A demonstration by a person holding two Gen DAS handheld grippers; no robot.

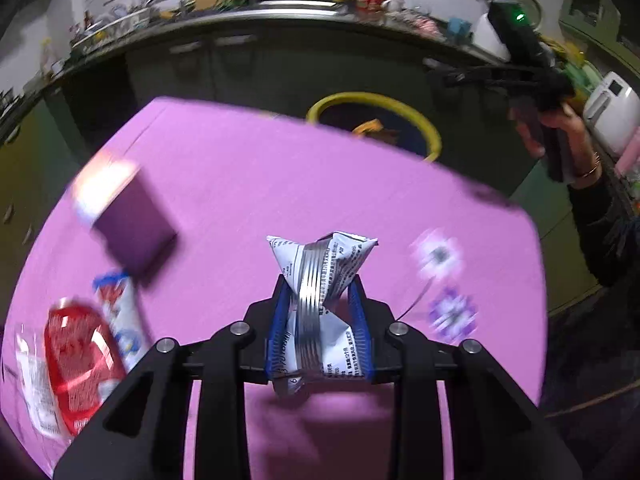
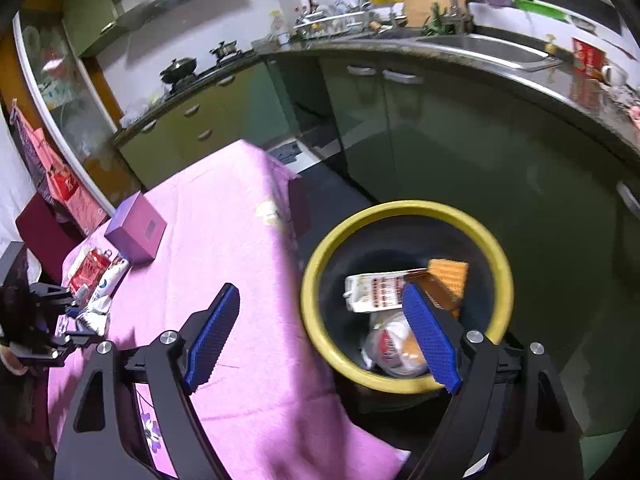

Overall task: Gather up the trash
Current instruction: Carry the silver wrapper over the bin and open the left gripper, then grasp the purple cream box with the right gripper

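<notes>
Left gripper [image 1: 320, 300] clenched on a crumpled white-and-silver wrapper [image 1: 320, 272], blue pads squeezing it at the middle, top of the wrapper sticking out above the fingertips. Wrapper held off the pink tablecloth [image 1: 248, 184], shadow under it on the cloth. Yellow-rimmed bin [image 2: 404, 216] is the landmark: it stands on the floor just past the table's far edge, well apart from the wrapper. Right gripper [image 2: 324, 312] spread wide, nothing between the pads; one finger [image 2: 430, 340] over the bin's opening, other finger [image 2: 212, 332] over the tablecloth beside the bin. Inside the bin: white carton [image 2: 372, 292], orange packet [image 2: 450, 276], clear-wrapped item [image 2: 394, 350] nearest the camera. On the table, far from the bin: purple box [image 2: 136, 230], then red packet [image 2: 90, 270] and white-and-blue pouch [image 2: 110, 280] side by side, touching. Left wrist view is motion-blurred on those. Person's hand [image 1: 568, 128] and dark sleeve [image 1: 600, 220] grip the right tool's handle, to the right of the bin in the left wrist view. Green kitchen cabinets [image 2: 440, 140] behind the bin.
</notes>
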